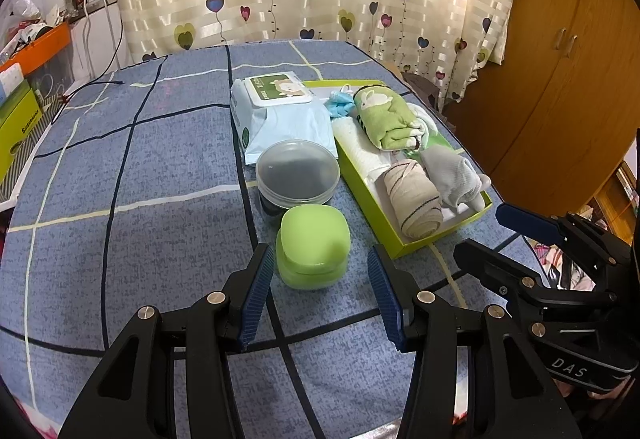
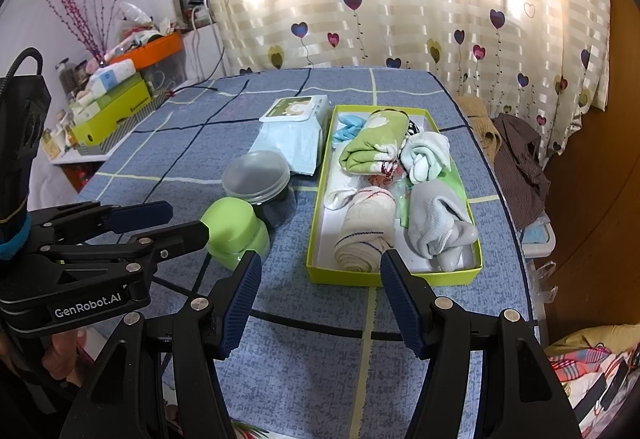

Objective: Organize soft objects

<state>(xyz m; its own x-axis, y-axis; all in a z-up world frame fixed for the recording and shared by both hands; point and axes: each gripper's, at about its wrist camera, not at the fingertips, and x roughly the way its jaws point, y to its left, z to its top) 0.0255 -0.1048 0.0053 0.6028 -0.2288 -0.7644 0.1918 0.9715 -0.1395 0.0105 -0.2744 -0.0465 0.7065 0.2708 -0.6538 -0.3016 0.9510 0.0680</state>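
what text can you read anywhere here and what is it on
"DAS": white letters on the black body of the right gripper, seen in the left wrist view.
"GenRobot.AI": white label on the black body of the left gripper, seen in the right wrist view.
Wipes pack: green lid label has print and a cartoon animal, too blurred to read.
Lime-green box beside the table: dark print on its side, too small to read.
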